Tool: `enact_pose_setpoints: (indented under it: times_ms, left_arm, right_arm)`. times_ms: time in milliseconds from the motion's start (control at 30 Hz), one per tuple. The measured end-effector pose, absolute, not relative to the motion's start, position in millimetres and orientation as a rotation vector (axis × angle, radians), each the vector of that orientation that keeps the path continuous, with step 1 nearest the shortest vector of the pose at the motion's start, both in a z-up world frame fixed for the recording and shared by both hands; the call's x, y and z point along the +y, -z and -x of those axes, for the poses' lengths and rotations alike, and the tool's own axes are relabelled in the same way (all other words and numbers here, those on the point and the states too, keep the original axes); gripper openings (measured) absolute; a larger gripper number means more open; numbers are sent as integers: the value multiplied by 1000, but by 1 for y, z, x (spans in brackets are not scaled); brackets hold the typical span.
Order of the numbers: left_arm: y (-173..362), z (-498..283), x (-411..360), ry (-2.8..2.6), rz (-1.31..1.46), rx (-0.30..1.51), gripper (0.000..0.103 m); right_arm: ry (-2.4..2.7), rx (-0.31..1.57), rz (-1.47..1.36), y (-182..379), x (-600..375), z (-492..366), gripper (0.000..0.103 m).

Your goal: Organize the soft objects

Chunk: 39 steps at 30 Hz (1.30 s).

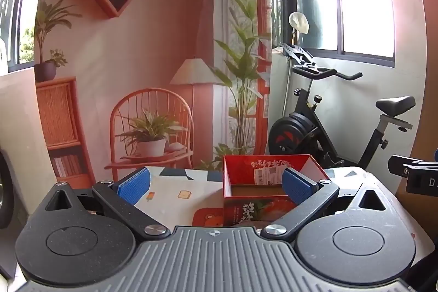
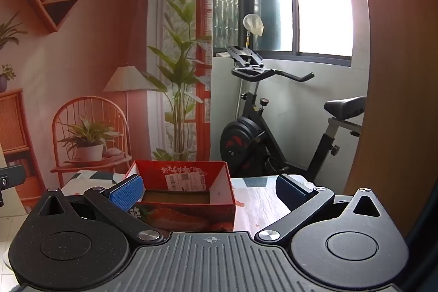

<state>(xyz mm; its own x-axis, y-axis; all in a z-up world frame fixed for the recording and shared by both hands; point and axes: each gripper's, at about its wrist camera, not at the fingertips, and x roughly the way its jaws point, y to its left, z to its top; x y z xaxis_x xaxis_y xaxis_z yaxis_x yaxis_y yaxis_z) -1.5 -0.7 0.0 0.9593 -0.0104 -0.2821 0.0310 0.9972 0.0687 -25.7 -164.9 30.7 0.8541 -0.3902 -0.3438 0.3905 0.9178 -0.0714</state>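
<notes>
A red open-topped cardboard box (image 1: 254, 210) stands on a table with a patterned cloth (image 1: 169, 199). Its inside shows a brown floor and a white label on the back wall. My left gripper (image 1: 216, 186) is open just short of the box, its right blue pad (image 1: 297, 186) overlapping the box's right side, and nothing lies between the pads. In the right wrist view the same box (image 2: 191, 215) sits left of centre. My right gripper (image 2: 209, 190) is open too, with its left pad (image 2: 127, 190) at the box's left front corner. No soft object shows in either view.
An exercise bike (image 1: 328, 127) stands behind the table at the right, under a window. A printed backdrop of a room (image 1: 137, 59) hangs behind. Part of the other gripper shows at the right edge (image 1: 413, 174) and at the left edge (image 2: 11, 177).
</notes>
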Motion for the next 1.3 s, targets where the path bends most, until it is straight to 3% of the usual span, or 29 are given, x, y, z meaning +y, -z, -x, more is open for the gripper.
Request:
enact_pose_setpoints:
  times_ms: [1300]
  left_arm:
    - [2, -1, 0, 14, -42, 326, 103]
  right_arm:
    - [413, 360, 0, -31, -165, 28, 103]
